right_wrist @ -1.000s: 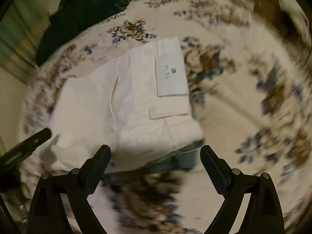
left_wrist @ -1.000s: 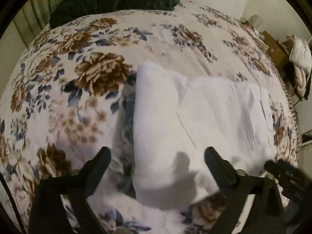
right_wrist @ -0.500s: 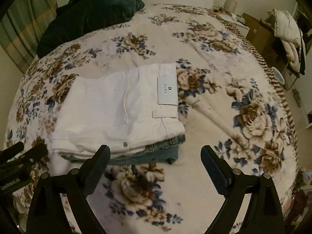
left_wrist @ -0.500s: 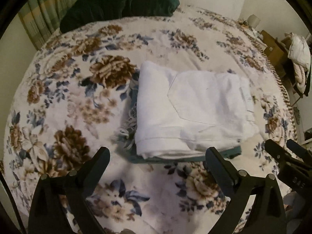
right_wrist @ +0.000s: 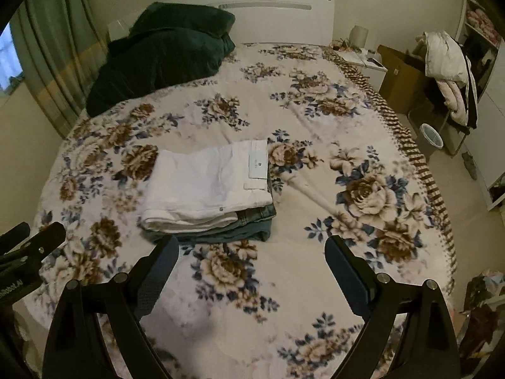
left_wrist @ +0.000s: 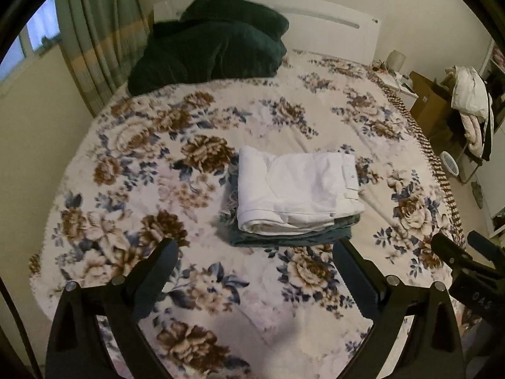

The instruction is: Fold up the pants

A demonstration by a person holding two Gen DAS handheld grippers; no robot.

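Folded white pants [left_wrist: 296, 189] lie on top of folded blue-green jeans [left_wrist: 293, 238] in the middle of the floral bedspread [left_wrist: 189, 189]. The same stack shows in the right wrist view, white pants [right_wrist: 208, 186] over jeans [right_wrist: 240, 230]. My left gripper [left_wrist: 254, 252] is open and empty, held back above the bed's near part, apart from the stack. My right gripper [right_wrist: 251, 249] is open and empty, also short of the stack. The right gripper shows at the left view's right edge [left_wrist: 457, 259].
A dark green blanket [left_wrist: 211, 53] is heaped at the head of the bed by the white headboard [left_wrist: 331, 28]. Curtains [left_wrist: 94, 47] hang on the left. On the right stand cardboard boxes [right_wrist: 401, 75], a chair with clothes [right_wrist: 448, 63] and a small bin [right_wrist: 432, 135].
Both grippers have pulled back and up from the stack. The folded white pants now look smaller and farther away, left resting on the jeans.
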